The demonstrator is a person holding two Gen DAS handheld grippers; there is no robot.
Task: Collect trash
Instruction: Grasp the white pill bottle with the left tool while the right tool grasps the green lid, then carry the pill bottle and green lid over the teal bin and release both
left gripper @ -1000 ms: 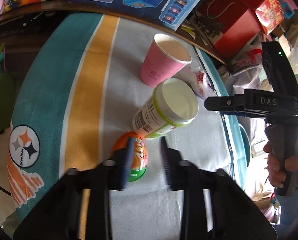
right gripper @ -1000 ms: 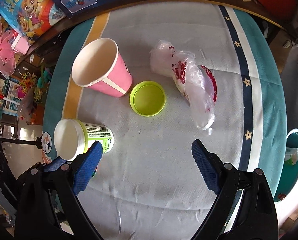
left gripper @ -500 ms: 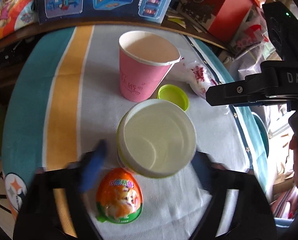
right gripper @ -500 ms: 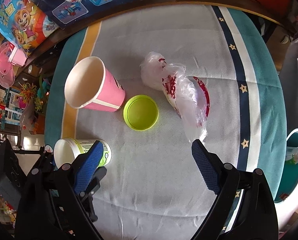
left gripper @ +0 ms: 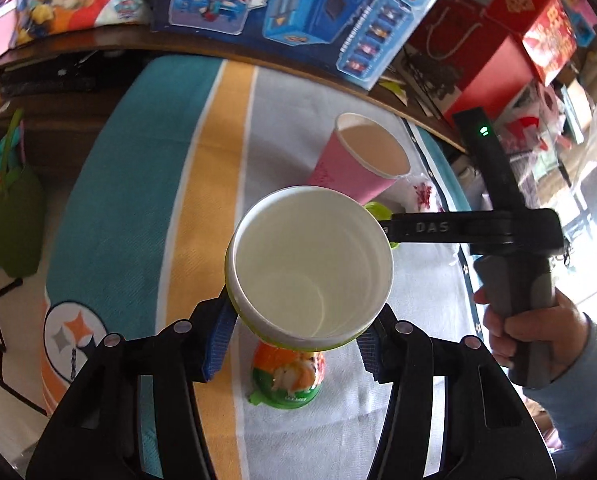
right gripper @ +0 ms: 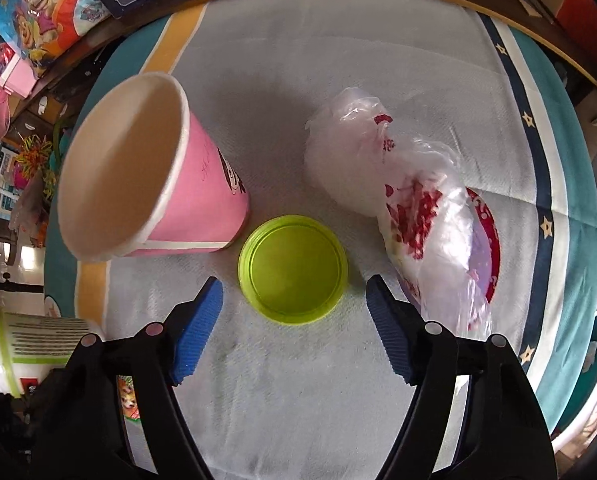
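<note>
My left gripper (left gripper: 294, 340) is shut on a white tub with a green label (left gripper: 310, 264), held open mouth toward the camera above the tablecloth. The tub also shows in the right wrist view (right gripper: 30, 344). An orange egg-shaped wrapper (left gripper: 288, 376) lies under it. My right gripper (right gripper: 294, 316) is open, its pads either side of a lime green lid (right gripper: 292, 268). A pink paper cup (right gripper: 146, 176) stands left of the lid and a crumpled clear plastic bag (right gripper: 410, 200) lies to its right.
The table has a grey, teal and orange striped cloth (right gripper: 338, 60). Toy boxes (left gripper: 298, 8) and red boxes (left gripper: 498, 40) stand beyond the far edge. A teal bin (right gripper: 596, 360) sits off the right edge. A hand holds the right gripper's handle (left gripper: 514, 280).
My left gripper opened, closed around the white tub and lifted it off the cloth. My right gripper moved down and forward toward the green lid, staying open.
</note>
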